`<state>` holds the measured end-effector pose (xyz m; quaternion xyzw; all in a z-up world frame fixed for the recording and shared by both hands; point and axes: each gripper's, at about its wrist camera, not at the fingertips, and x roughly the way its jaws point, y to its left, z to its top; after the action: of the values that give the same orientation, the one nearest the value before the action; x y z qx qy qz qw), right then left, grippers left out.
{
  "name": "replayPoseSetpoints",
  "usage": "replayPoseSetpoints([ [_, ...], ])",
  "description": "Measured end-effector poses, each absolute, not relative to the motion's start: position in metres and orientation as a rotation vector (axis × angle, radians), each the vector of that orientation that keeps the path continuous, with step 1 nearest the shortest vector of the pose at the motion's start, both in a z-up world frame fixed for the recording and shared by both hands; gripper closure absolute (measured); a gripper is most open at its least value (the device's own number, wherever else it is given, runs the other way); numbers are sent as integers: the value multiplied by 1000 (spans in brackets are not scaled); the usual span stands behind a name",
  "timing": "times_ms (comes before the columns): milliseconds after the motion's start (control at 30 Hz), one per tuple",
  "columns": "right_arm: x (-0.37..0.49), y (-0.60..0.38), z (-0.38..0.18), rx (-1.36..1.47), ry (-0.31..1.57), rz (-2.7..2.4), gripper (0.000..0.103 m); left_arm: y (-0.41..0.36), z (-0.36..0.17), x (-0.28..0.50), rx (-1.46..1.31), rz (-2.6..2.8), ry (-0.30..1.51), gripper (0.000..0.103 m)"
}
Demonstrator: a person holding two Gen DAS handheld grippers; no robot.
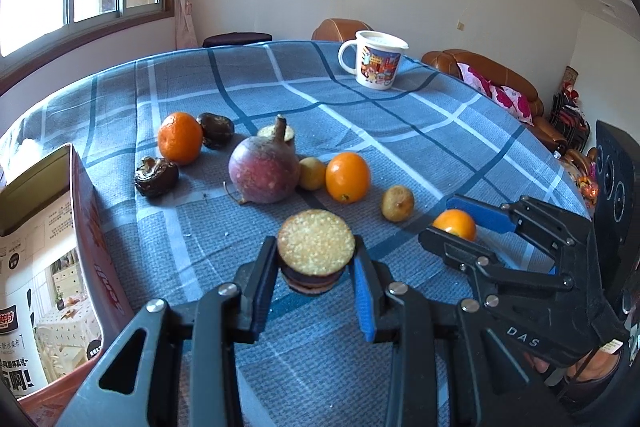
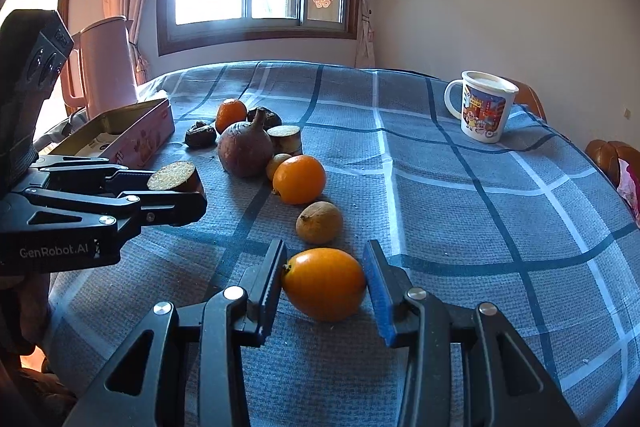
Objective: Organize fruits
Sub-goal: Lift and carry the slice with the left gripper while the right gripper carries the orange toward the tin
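My left gripper (image 1: 316, 247) is shut on a cut root chunk (image 1: 316, 249) with a yellow face and purple skin, held just above the checked cloth. In the right wrist view, my right gripper (image 2: 325, 255) is shut on a small orange fruit (image 2: 324, 283) that rests on the cloth, both pads against its sides. Behind them lie a big purple root (image 1: 264, 171), a second cut chunk (image 1: 280, 135), a tangerine (image 1: 180, 143), another orange fruit (image 1: 347, 177), two yellowish fruits (image 1: 397, 203) and two dark wrinkled fruits (image 1: 156, 177).
An open tin box (image 1: 80, 187) stands at the table's left edge, with a pink kettle (image 2: 106, 67) behind it. A printed mug with a lid (image 1: 374, 61) sits at the far right. Brown sofas lie beyond the table.
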<state>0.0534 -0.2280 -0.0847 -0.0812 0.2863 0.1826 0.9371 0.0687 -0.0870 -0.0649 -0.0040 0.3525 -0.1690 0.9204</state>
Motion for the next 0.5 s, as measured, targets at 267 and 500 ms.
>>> replayPoseSetpoints([
  [267, 50, -228, -84, -161, 563, 384, 62, -86, -60, 61, -9, -352, 670, 67],
  [500, 44, -230, -82, -153, 515, 394, 62, -87, -56, 54, 1, -344, 629, 67],
])
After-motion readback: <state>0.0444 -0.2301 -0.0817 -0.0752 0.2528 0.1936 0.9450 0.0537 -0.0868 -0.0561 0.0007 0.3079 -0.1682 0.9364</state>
